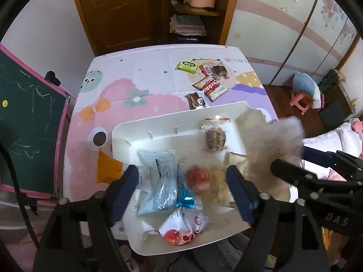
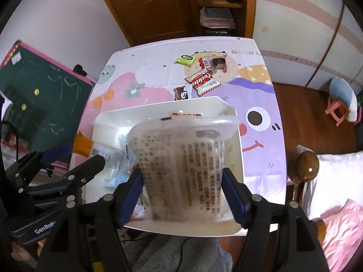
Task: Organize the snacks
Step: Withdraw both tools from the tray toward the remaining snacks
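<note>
Currently a printed snack packet (image 2: 183, 170) is clenched by the right gripper (image 2: 182, 195) above the white tray (image 2: 236, 158); lowering and release are called for. The left gripper (image 1: 181, 195) is held released.

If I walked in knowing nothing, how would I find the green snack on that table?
Start at the table with the cartoon cloth and look past the white tray to the far side, where four loose snacks lie. The green packet is the farthest and leftmost of them, beside a red-and-clear wrapper. It is the only bright lime-green one.
</note>
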